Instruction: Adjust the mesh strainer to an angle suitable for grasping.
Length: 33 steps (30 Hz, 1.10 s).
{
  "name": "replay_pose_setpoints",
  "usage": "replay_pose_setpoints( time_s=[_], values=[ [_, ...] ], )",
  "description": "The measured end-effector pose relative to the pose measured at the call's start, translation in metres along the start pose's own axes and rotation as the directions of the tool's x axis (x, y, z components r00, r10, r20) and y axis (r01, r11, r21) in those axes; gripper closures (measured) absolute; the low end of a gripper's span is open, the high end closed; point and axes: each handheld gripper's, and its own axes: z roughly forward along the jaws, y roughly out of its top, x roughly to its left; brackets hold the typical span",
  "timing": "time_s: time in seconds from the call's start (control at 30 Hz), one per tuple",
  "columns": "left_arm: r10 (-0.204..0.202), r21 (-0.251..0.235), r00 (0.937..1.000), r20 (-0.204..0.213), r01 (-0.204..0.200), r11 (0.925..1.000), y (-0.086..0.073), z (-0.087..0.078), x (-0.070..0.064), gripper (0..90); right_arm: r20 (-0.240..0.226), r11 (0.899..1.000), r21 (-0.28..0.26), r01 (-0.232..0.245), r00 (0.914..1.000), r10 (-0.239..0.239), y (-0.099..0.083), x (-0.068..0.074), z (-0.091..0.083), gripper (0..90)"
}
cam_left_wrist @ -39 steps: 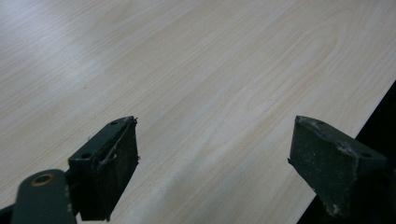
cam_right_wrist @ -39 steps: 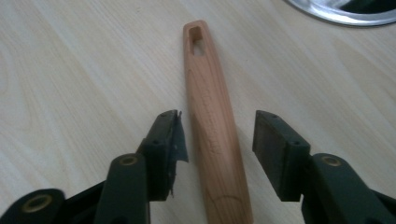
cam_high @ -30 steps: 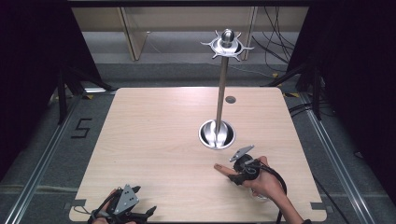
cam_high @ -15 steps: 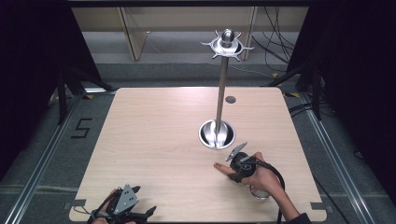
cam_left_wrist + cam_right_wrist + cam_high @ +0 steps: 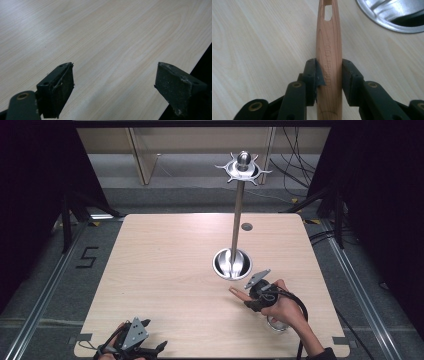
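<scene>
My right gripper [image 5: 329, 71] is shut on a wooden utensil handle [image 5: 329, 37] with a slot hole near its far end. In the high view the right gripper [image 5: 250, 298] sits just in front of the metal stand's round base [image 5: 232, 264], and the wooden handle [image 5: 238, 293] points left. A shiny metal part [image 5: 276, 324] shows under the hand. The stand's pole [image 5: 237, 215] rises to a hooked top ring [image 5: 243, 167]. My left gripper [image 5: 154, 349] rests at the table's front left edge. The left gripper [image 5: 115, 82] is open over bare wood.
The light wooden table [image 5: 165, 270] has a small dark round hole [image 5: 246, 226] behind the stand. The steel base rim [image 5: 387, 15] lies close to the handle's far end. Dark floor, cables and frame legs surround the table.
The right hand has shifted only slightly beside the stand base, still gripping the wooden handle. The left gripper has not moved.
</scene>
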Motion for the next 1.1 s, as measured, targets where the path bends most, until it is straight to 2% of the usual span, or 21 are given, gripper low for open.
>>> replay_pose_setpoints(
  time_s=[0.07, 0.1, 0.13, 0.17, 0.2, 0.23, 0.27, 0.3, 0.37, 0.43, 0.47, 0.5, 0.53, 0.57, 0.63, 0.83, 0.87, 0.93, 1.03, 1.07, 1.1],
  values=[
    [-0.003, -0.002, 1.0, -0.002, 0.003, 1.0, 0.0, 0.0, 0.0, 14.8, -0.01, 0.999, -0.018, -0.036, 0.9993, 0.036, -0.002, -0.001, -0.005, 68.6],
    [-0.002, -0.002, 1.0, -0.003, 0.002, 1.0, 0.0, 0.0, 0.0, 14.8, -0.01, 0.999, -0.038, -0.025, 0.9997, 0.024, -0.003, -0.003, -0.006, 68.6],
    [-0.003, -0.003, 1.0, -0.002, 0.003, 1.0, 0.0, 0.0, 0.0, 14.8, -0.005, 0.997, -0.043, -0.059, 0.9983, 0.058, -0.004, -0.002, -0.008, 68.6],
    [-0.002, -0.002, 1.0, -0.001, 0.002, 1.0, 0.0, 0.0, 0.0, 14.8, -0.006, 0.997, -0.056, -0.055, 0.9985, 0.055, -0.005, -0.004, -0.01, 68.7],
    [-0.034, 0.0, 0.9994, -0.001, 0.034, 0.9994, -0.001, 0.0, -0.002, 14.8, -0.018, 0.996, -0.074, -0.055, 0.9984, 0.054, -0.006, -0.005, -0.011, 68.7],
    [-0.029, -0.007, 0.9996, -0.005, 0.029, 0.9996, -0.001, 0.0, -0.002, 14.8, -0.01, 0.995, -0.07, -0.069, 0.9976, 0.069, -0.007, -0.006, -0.015, 68.7],
    [0.001, -0.005, 1.0, -0.005, -0.001, 1.0, 0.0, 0.0, 0.0, 14.8, -0.024, 0.993, -0.099, -0.065, 0.9977, 0.063, -0.008, -0.007, -0.016, 68.7],
    [-0.02, 0.0, 0.9998, -0.004, 0.02, 0.9998, 0.0, 0.0, -0.002, 14.8, -0.029, 0.991, -0.117, -0.06, 0.998, 0.057, -0.008, -0.009, -0.018, 68.7],
    [-0.003, -0.004, 1.0, -0.004, 0.003, 1.0, 0.0, 0.0, 0.0, 14.8, -0.034, 0.984, -0.147, -0.102, 0.9946, 0.098, -0.011, -0.009, -0.025, 68.7],
    [-0.017, -0.007, 0.9998, -0.005, 0.017, 0.9998, 0.0, 0.0, -0.001, 14.7, -0.044, 0.979, -0.191, -0.075, 0.9967, 0.068, -0.014, -0.015, -0.03, 68.8],
    [-0.003, -0.001, 1.0, -0.002, 0.003, 1.0, 0.0, 0.0, 0.0, 14.7, -0.071, 0.975, -0.197, -0.099, 0.9937, 0.087, -0.016, -0.016, -0.034, 68.8],
    [-0.002, -0.001, 1.0, -0.001, 0.002, 1.0, 0.0, 0.0, 0.0, 14.8, -0.061, 0.968, -0.217, -0.123, 0.9918, 0.113, -0.017, -0.015, -0.035, 68.8],
    [-0.002, -0.001, 1.0, -0.002, 0.002, 1.0, 0.0, 0.0, 0.0, 14.8, -0.068, 0.964, -0.242, -0.108, 0.9933, 0.094, -0.018, -0.018, -0.038, 68.9],
    [-0.033, 0.001, 0.9995, -0.001, 0.033, 0.9995, -0.001, 0.0, -0.002, 14.8, -0.082, 0.96, -0.25, -0.126, 0.9906, 0.109, -0.019, -0.018, -0.041, 68.9],
    [-0.001, -0.005, 1.0, -0.005, 0.001, 1.0, 0.0, 0.0, 0.0, 14.8, -0.081, 0.955, -0.278, -0.1, 0.9935, 0.08, -0.021, -0.022, -0.048, 69.0],
    [-0.024, -0.003, 0.9997, -0.002, 0.024, 0.9997, 0.0, 0.0, -0.002, 14.8, -0.087, 0.936, -0.331, -0.118, 0.9918, 0.094, -0.024, -0.025, -0.058, 69.3],
    [-0.013, -0.005, 0.9999, -0.002, 0.013, 0.9999, 0.0, 0.0, -0.001, 14.8, -0.097, 0.93, -0.345, -0.129, 0.9901, 0.101, -0.024, -0.025, -0.059, 69.4],
    [-0.021, -0.004, 0.9998, 0.0, 0.021, 0.9998, 0.0, 0.0, -0.001, 14.8, -0.1, 0.927, -0.353, -0.127, 0.9901, 0.098, -0.025, -0.026, -0.06, 69.4],
    [-0.024, 0.0, 0.9997, -0.005, 0.024, 0.9997, 0.001, 0.0, -0.001, 14.7, -0.11, 0.911, -0.39, -0.137, 0.9888, 0.102, -0.025, -0.027, -0.064, 69.6],
    [-0.012, -0.008, 0.9999, 0.002, 0.012, 0.9999, 0.002, 0.0, -0.002, 14.7, -0.114, 0.9, -0.41, -0.147, 0.9874, 0.109, -0.025, -0.026, -0.065, 69.7],
    [-0.019, -0.011, 0.9998, 0.008, 0.019, 0.9998, 0.002, 0.0, -0.003, 14.8, -0.122, 0.898, -0.415, -0.147, 0.987, 0.105, -0.025, -0.027, -0.066, 69.8]
  ],
)
